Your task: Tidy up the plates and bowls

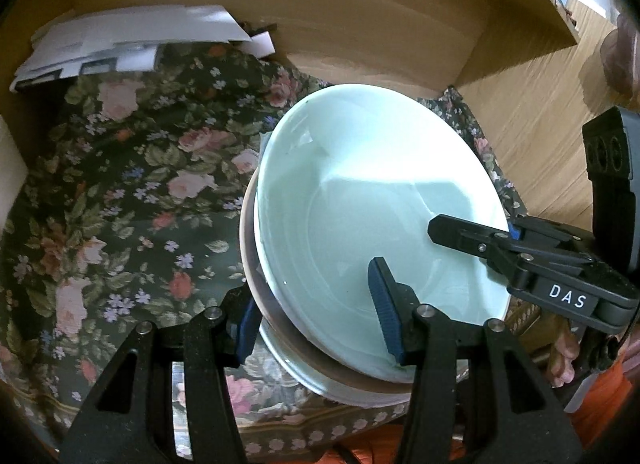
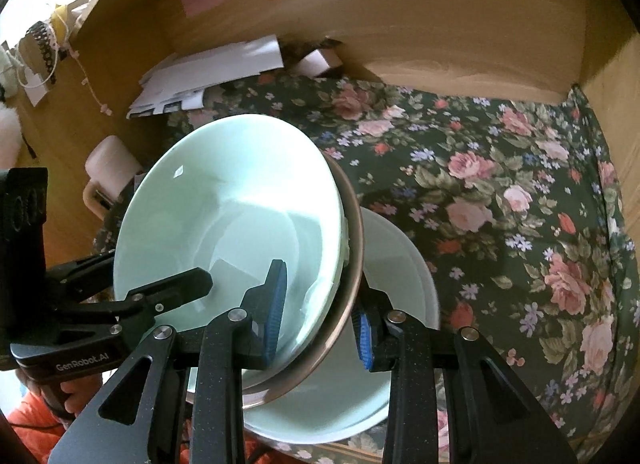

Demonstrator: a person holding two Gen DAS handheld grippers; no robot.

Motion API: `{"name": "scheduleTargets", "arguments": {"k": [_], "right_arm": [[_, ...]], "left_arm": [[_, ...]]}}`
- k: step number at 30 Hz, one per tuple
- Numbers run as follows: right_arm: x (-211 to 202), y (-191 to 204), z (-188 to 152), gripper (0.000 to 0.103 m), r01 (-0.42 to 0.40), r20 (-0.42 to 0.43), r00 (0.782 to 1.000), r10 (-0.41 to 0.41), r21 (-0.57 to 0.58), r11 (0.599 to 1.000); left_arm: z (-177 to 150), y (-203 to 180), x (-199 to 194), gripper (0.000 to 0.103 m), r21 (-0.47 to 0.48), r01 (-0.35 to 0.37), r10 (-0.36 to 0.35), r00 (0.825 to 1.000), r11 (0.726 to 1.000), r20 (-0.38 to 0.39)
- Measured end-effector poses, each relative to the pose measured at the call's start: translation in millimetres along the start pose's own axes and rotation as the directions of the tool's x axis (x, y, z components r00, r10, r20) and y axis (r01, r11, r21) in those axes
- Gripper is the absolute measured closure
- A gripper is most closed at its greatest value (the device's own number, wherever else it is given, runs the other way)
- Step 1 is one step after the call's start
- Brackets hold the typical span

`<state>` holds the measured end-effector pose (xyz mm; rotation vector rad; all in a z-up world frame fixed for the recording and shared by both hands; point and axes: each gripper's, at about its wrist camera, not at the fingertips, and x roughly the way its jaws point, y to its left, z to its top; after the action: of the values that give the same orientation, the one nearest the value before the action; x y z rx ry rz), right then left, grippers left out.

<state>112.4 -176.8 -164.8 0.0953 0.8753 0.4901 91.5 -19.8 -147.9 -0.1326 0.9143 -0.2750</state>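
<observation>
Both claws are on the same stack of dishes, lower middle of each frame. The left claw point(image 1: 320, 316) has its blue pads spread around the near rim of the mint-green bowl point(image 1: 360, 191) and the brown-rimmed dish point(image 1: 256, 288) under it. The right claw point(image 2: 320, 318) straddles the opposite rim the same way; whether either one is actually pinching, I can't tell. Only the right view shows the bigger pale plate point(image 2: 404, 264) underneath clearly. Everything sits on a dark floral cloth point(image 2: 500, 183) inside a wooden shelf point(image 2: 440, 23), with white papers point(image 1: 120, 39) at upper left.
</observation>
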Motion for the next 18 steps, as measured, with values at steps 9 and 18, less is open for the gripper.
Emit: {"name": "scheduleTargets", "arguments": {"k": [9, 18], "right_arm": [[9, -18, -7, 0.075, -0.009, -0.040, 0.999, 0.010, 0.037, 0.999], [18, -28, -9, 0.072, -0.051, -0.069, 0.996, 0.057, 0.080, 0.996]], "left_arm": [[-1, -9, 26, 0.052, 0.003, -0.008, 0.008, 0.998, 1.000, -0.057], [5, -8, 28, 0.053, -0.017, 0.001, -0.002, 0.998, 1.000, -0.064]]}}
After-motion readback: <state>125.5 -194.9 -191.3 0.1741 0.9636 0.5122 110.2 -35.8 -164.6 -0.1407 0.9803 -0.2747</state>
